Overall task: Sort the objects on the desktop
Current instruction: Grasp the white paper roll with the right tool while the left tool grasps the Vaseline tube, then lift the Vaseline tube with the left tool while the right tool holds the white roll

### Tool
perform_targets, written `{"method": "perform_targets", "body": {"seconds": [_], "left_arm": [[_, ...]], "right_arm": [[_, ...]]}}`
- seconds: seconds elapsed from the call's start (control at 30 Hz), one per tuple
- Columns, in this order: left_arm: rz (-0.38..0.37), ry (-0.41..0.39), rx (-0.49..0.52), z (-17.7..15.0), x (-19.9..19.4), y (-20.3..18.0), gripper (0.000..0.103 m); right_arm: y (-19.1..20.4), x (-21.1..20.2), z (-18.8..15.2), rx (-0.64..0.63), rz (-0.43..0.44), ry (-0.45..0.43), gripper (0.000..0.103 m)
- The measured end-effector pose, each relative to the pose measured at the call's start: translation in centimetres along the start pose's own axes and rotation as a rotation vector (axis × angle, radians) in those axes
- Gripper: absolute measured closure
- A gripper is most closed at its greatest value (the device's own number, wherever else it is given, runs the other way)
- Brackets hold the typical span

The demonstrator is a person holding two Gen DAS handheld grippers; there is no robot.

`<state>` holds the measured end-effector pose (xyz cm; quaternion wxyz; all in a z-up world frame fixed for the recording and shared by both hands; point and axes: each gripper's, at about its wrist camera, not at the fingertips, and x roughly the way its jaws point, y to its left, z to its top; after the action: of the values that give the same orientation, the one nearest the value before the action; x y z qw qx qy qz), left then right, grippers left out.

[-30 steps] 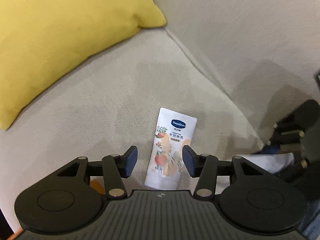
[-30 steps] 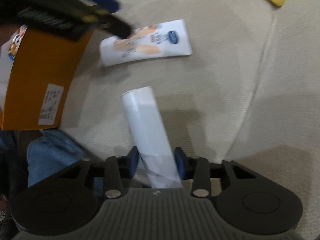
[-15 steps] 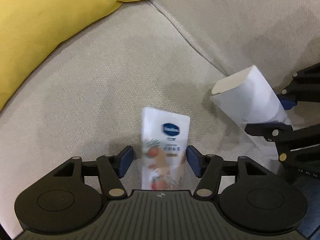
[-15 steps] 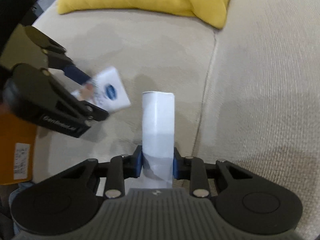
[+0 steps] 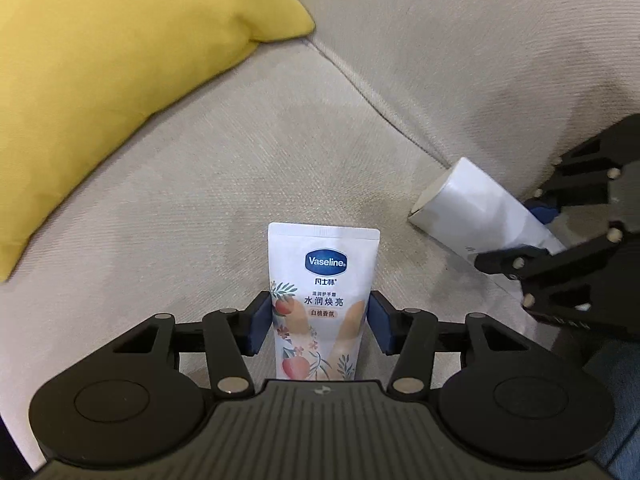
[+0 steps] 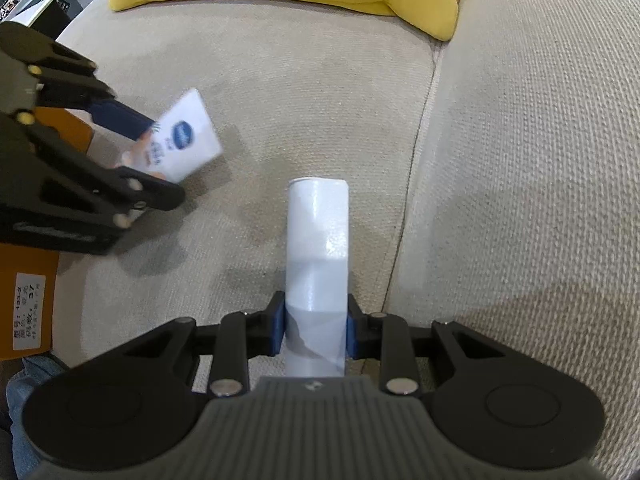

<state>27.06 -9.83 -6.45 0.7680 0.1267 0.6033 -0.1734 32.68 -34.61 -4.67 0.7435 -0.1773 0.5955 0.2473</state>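
A white Vaseline hand cream tube (image 5: pixel 324 264) with a peach print stands between the blue pads of my left gripper (image 5: pixel 320 320). The jaws are closing and the pads press its two edges. In the right wrist view the tube (image 6: pixel 184 140) hangs above the sofa seat in the left gripper (image 6: pixel 156 160). My right gripper (image 6: pixel 316 328) is shut on the lower end of a long white carton (image 6: pixel 318 232), which points away from it. The carton (image 5: pixel 472 204) and the right gripper (image 5: pixel 516 236) also show at the right of the left wrist view.
Both grippers point down at a beige sofa seat (image 5: pixel 240 160). A yellow cushion (image 5: pixel 100 60) lies at the back left, and the backrest seam (image 6: pixel 420 140) runs along the right. An orange cardboard box (image 6: pixel 28 280) and a person's jeans (image 6: pixel 20 392) are at the sofa's left edge.
The tube lay on the seat between open left jaws; now the pads grip it. The right jaws narrowed onto the carton, and that view swung from the orange box toward the cushion.
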Motion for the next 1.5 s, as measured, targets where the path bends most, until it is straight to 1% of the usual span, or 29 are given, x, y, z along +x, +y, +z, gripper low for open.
{"method": "perform_targets", "body": {"seconds": [0.1,0.23,0.27,0.37,0.43,0.53,0.6,0.77,0.83,1.03,1.17,1.27,1.4,1.5], "left_arm": [[0.028,-0.036,0.031,-0.7,-1.7,-0.4,0.044],[0.042,-0.097,0.057,-1.9,-2.9,-1.2,0.044],[0.044,-0.114,0.058,-2.3,-3.0,-1.5,0.044],[0.056,-0.167,0.040,-3.1,-3.2,-1.9,0.044],[0.047,-0.199,0.015,-3.2,-3.4,-2.4,0.044],[0.020,-0.269,-0.004,-3.1,-4.2,-3.0,0.044],[0.018,-0.294,-0.014,-3.0,-4.5,-3.4,0.044],[0.067,-0.273,-0.010,-3.9,-3.7,-3.4,0.044],[0.067,-0.258,-0.015,-4.6,-3.6,-3.2,0.044],[0.065,-0.288,0.009,-7.1,-3.6,-3.4,0.043],[0.070,-0.283,0.028,-8.2,-3.7,-3.6,0.043],[0.081,-0.277,0.044,-8.5,-3.7,-3.7,0.044],[0.152,-0.280,0.137,-8.2,-3.9,-4.9,0.044],[0.164,-0.254,0.225,-8.0,-3.7,-5.6,0.042]], "right_arm": [[0.5,-0.3,0.0,-0.018,0.033,-0.016,0.073],[1.8,-1.4,-0.2,-0.065,0.134,-0.045,0.073],[2.3,-1.5,-0.3,-0.083,0.148,-0.047,0.073],[3.4,-1.2,-0.7,-0.130,0.125,-0.032,0.073],[3.4,-1.1,-0.7,-0.132,0.106,-0.021,0.073],[3.1,-1.4,-0.3,-0.115,0.093,-0.036,0.073],[2.9,-1.8,-0.2,-0.114,0.080,-0.050,0.073],[3.4,-1.7,-0.5,-0.135,0.063,-0.040,0.073],[3.4,-1.7,-0.8,-0.150,0.059,-0.042,0.073],[4.3,-1.5,-1.0,-0.188,0.052,-0.046,0.073],[5.3,-2.5,-1.6,-0.212,0.074,-0.055,0.073],[5.6,-2.7,-1.6,-0.229,0.086,-0.061,0.073],[5.9,-2.5,-1.6,-0.241,0.085,-0.065,0.073],[5.8,-2.8,-1.6,-0.244,0.102,-0.083,0.073]]}}
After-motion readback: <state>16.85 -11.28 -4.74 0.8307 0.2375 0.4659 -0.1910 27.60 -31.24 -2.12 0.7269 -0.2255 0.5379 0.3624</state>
